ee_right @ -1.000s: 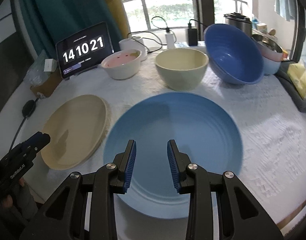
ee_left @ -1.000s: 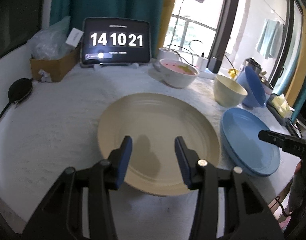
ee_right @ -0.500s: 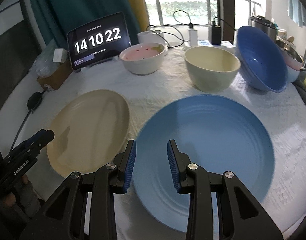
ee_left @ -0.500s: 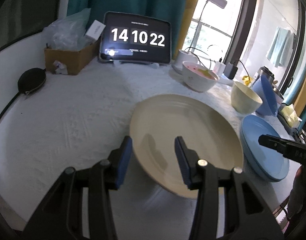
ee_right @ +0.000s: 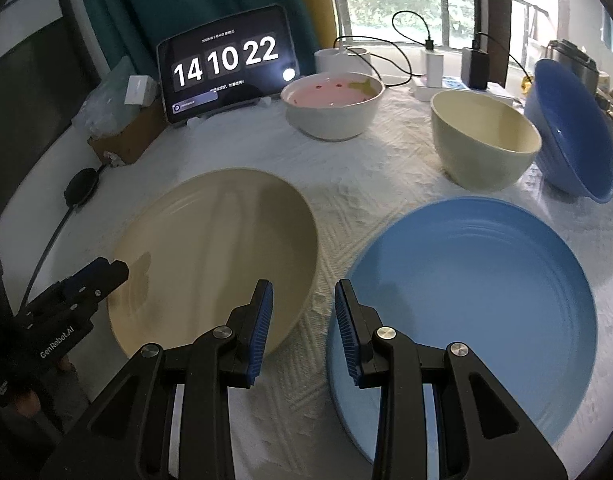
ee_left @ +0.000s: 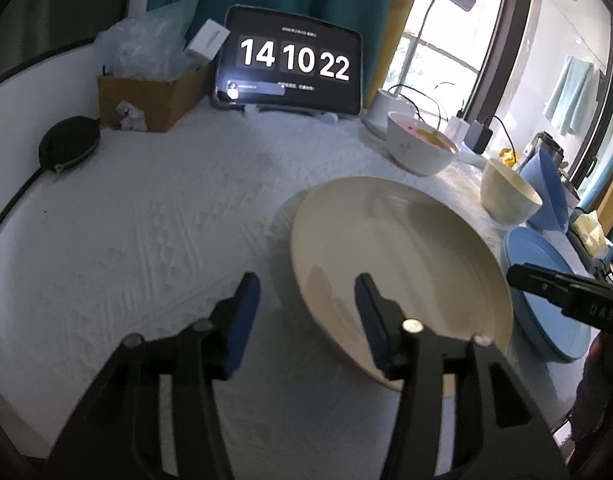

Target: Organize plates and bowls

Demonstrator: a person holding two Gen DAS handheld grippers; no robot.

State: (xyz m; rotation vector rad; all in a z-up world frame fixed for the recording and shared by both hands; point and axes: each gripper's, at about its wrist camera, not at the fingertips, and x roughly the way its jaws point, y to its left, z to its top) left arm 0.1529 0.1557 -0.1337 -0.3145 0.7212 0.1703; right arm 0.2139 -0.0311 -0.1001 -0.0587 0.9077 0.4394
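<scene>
A large cream plate (ee_left: 402, 252) (ee_right: 214, 248) lies on the white cloth, with a blue plate (ee_right: 466, 300) (ee_left: 546, 292) to its right. Behind stand a white bowl with pink inside (ee_right: 332, 104), a cream bowl (ee_right: 484, 144) and a tilted blue bowl (ee_right: 570, 128). My left gripper (ee_left: 306, 312) is open and empty, straddling the cream plate's left rim. My right gripper (ee_right: 302, 328) is open and empty, over the cloth gap between the two plates. The left gripper's tip also shows in the right wrist view (ee_right: 94, 280).
A tablet clock (ee_right: 226, 80) stands at the back, beside a cardboard box (ee_left: 150, 96) with plastic bags. A black round pouch with a cord (ee_left: 66, 144) lies at the left. Chargers and cables (ee_right: 434, 68) sit by the window. The table edge is close at the front.
Both grippers have shifted left. The left one moved from over the cream plate's middle to its left rim. The right one moved from over the blue plate to the gap between plates.
</scene>
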